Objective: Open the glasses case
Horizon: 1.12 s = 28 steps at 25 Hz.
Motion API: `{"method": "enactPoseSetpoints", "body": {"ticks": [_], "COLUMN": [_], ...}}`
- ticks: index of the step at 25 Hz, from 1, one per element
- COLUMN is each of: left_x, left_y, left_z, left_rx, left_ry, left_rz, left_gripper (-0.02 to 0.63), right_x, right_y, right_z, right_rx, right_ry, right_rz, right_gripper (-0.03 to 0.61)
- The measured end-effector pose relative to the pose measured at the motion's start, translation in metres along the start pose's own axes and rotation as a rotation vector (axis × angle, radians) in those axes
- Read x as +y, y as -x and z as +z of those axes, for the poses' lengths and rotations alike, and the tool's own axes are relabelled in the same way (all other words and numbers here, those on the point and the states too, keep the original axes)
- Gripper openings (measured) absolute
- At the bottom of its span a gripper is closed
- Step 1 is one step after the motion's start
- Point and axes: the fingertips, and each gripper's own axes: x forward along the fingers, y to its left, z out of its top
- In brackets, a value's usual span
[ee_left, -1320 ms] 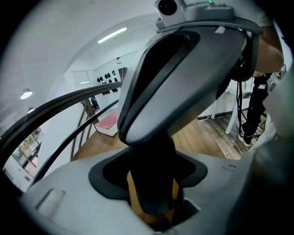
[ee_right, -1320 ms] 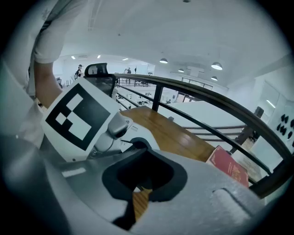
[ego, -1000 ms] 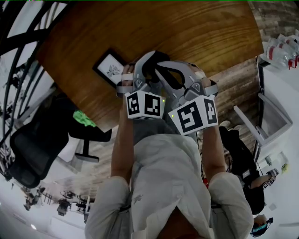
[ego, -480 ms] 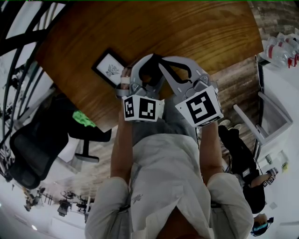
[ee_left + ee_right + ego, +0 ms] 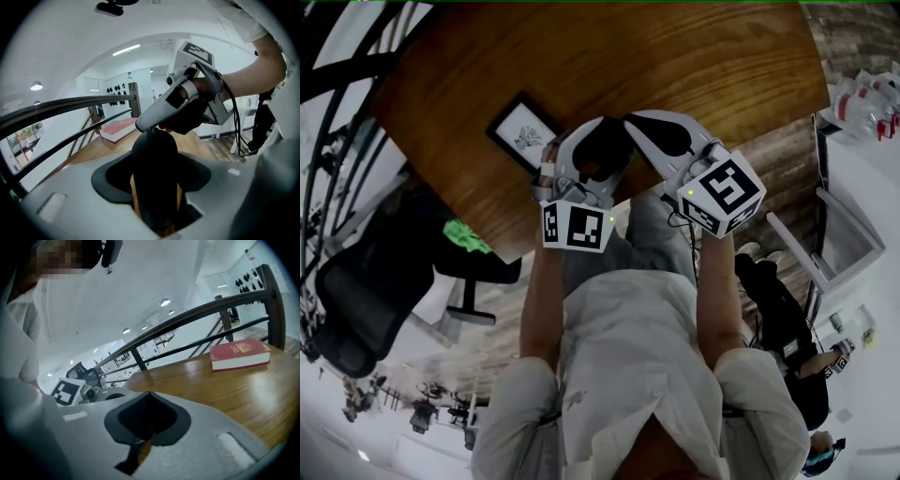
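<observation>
Over a brown wooden surface (image 5: 675, 66), with a red book (image 5: 239, 354) lying flat at 2 o'clock in the right gripper view, a person's left gripper (image 5: 602, 131) clamps a black glasses case (image 5: 154, 164) between its jaws. The right gripper (image 5: 636, 124), jaws closed, brings its tip to the case's far end from 4 o'clock in the head view.

Wood table (image 5: 675, 66), varnished, slight sheen. Matt glasses case (image 5: 154, 173) (smooth shell). Faintly glossy book (image 5: 240, 354) cover.
</observation>
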Motion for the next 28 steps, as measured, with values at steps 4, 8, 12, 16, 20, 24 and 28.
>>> {"method": "enactPoseSetpoints", "body": {"ticks": [4,8,12,16,20,24,28], "left_x": [0.010,0.014,0.010,0.012,0.014,0.011,0.012], "left_y": [-0.004,-0.019,-0.009,0.009,0.008,0.005,0.008], "left_z": [0.032,0.022,-0.006,-0.007,-0.015,-0.030,-0.036], "left_rx": [-0.150,-0.135,-0.003,0.048,0.138,0.180,0.166], "left_ry": [0.009,0.005,0.034,0.056,0.033,0.033,0.073], "left_rz": [0.035,0.067,0.034,0.024,0.055,0.069,0.067], "left_gripper": [0.279,0.290,0.323,0.350,0.326,0.299,0.291], "right_x": [0.004,0.012,0.031,0.051,0.070,0.074,0.057], "right_y": [0.016,0.006,-0.006,-0.018,-0.033,-0.040,-0.040], "right_z": [0.033,0.031,0.020,0.013,0.003,-0.008,-0.011], "right_rx": [-0.051,0.031,0.057,0.070,0.076,0.115,0.138], "right_ry": [0.107,0.319,0.322,0.294,0.272,0.269,0.261], "right_rz": [-0.047,-0.048,0.004,0.052,0.092,0.092,0.035], "right_gripper": [0.004,0.005,0.005,0.005,0.005,0.005,0.005]}}
